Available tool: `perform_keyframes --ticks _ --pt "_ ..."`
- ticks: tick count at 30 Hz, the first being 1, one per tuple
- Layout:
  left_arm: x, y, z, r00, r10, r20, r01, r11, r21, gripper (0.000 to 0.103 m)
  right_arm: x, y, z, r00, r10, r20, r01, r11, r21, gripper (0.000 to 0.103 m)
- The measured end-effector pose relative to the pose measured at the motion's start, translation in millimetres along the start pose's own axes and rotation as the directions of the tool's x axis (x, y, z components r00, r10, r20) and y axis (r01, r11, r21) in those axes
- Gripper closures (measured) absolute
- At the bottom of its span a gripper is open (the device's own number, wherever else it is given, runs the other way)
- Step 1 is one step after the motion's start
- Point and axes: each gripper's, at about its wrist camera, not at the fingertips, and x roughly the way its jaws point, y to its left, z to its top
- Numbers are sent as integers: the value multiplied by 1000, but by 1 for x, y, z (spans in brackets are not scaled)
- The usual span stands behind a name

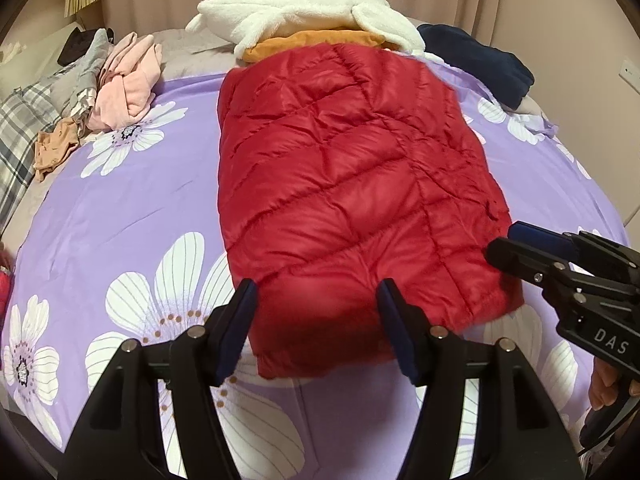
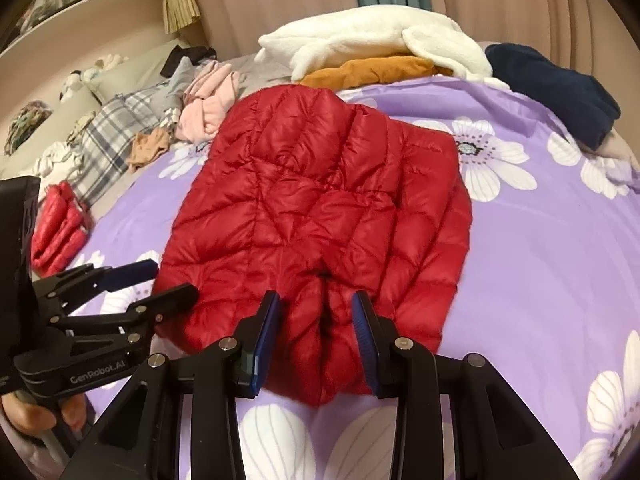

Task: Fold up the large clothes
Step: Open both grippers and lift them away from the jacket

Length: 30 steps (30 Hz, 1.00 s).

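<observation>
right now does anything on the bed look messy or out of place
The red quilted puffer jacket lies flat. Odd ones: the crumpled pink garment and grey clothes heaped by the plaid pillow, unfolded.

Red jacket [image 1: 352,184]: near hem blurred in left wrist view, far end hidden under the orange garment [image 1: 320,42]. Right hand-held gripper [image 1: 516,248] cut off by frame edge there (jaw gap unclear). Small red bundle [image 2: 58,226] at bed's left edge: partly behind left hand-held gripper [image 2: 160,280], item unidentifiable.

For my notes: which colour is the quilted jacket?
Red jacket, best in the right wrist view.
</observation>
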Motion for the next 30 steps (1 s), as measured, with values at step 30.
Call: perform_keyframes --ticks 30 --pt "-47 -7 -24 998 66 12 -65 997 -46 16 -53 17 -13 997 -20 77 20 1000 5 41"
